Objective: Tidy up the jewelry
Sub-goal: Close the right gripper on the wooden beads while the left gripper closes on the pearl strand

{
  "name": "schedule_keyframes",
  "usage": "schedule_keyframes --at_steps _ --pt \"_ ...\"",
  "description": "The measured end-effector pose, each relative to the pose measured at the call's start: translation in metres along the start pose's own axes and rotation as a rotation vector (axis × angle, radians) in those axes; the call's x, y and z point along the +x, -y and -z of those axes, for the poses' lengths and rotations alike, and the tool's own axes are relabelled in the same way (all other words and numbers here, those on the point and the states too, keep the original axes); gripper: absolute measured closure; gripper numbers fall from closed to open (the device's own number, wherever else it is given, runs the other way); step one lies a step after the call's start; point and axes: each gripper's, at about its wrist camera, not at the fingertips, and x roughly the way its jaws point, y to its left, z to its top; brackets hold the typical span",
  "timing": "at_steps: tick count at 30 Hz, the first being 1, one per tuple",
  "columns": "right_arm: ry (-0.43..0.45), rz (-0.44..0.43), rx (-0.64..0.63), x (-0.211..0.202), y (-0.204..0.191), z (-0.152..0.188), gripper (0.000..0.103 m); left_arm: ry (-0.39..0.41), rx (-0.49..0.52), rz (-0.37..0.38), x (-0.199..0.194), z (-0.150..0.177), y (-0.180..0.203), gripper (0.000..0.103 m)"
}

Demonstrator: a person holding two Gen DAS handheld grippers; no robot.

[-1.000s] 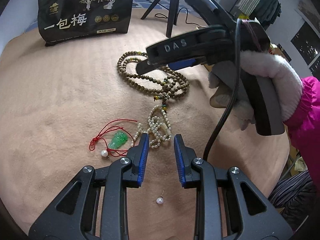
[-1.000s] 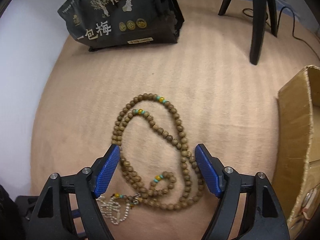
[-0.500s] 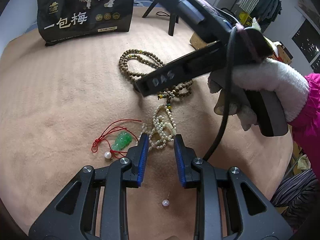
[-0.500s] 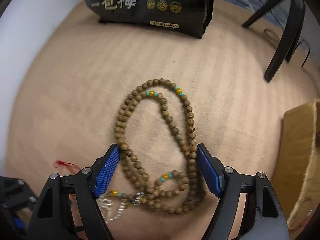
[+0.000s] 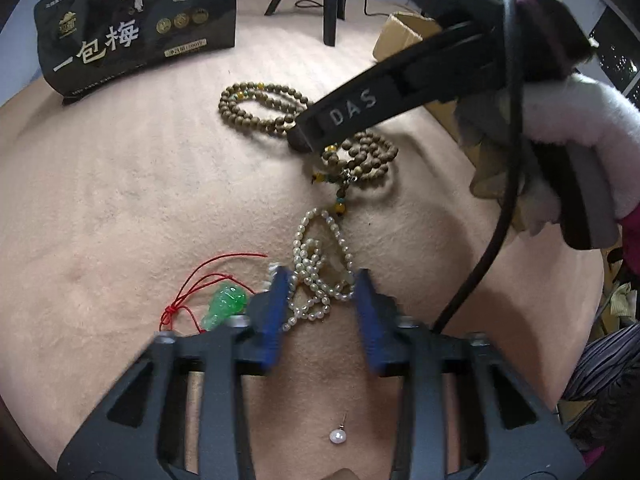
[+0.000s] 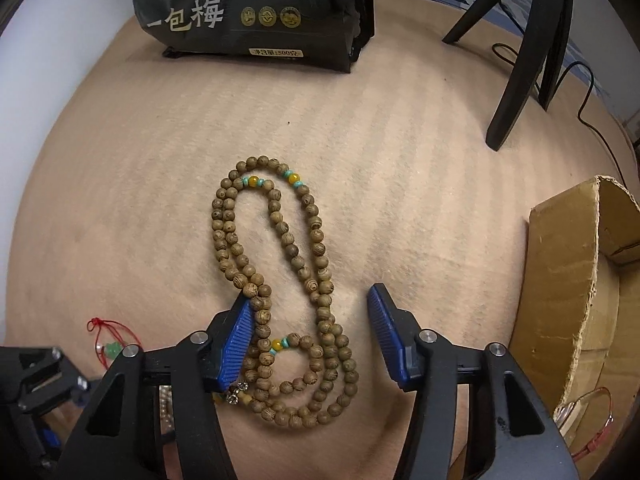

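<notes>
The left gripper (image 5: 322,300) is opening around a heaped pearl strand (image 5: 320,272) on fuzzy tan cloth (image 5: 120,200). The right gripper (image 6: 310,332) is closing astride looped wooden beads (image 6: 280,264), not yet pinching them.

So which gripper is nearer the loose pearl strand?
Left. The left gripper straddles the pearl strand, jaws opening around it; the right gripper sits over the wooden bead necklace beyond.

Wooden bead necklace (image 6: 276,280) before the bag (image 6: 256,12), pearl strand (image 5: 320,272) nearer, box (image 6: 576,304) at right.
</notes>
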Motion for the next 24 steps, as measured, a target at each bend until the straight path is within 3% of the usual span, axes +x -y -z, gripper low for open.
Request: schedule_keyframes --at_steps 7,10,13,14,17,24 --pt "0.005 -0.011 -0.003 -0.008 0.019 0.004 0.049 0.005 0.076 -0.07 0.012 -0.001 0.011 0.055" --pt "0.016 -0.012 0.002 -0.015 0.02 0.011 0.051 0.012 0.085 -0.093 0.014 -0.003 0.012 0.067" --pt "0.028 0.001 0.0 -0.016 0.021 0.018 0.062 0.018 0.085 -0.118 0.014 -0.004 0.008 0.086" --pt "0.033 0.002 0.003 -0.017 0.022 0.02 0.07 0.019 0.078 -0.12 0.013 -0.004 0.006 0.096" --pt "0.042 -0.017 0.025 -0.021 0.025 0.028 0.089 0.01 0.056 -0.105 0.01 -0.001 0.002 0.098" --pt "0.052 -0.113 0.055 -0.035 0.028 0.064 0.092 0.005 0.015 -0.072 -0.01 0.014 0.008 0.098"
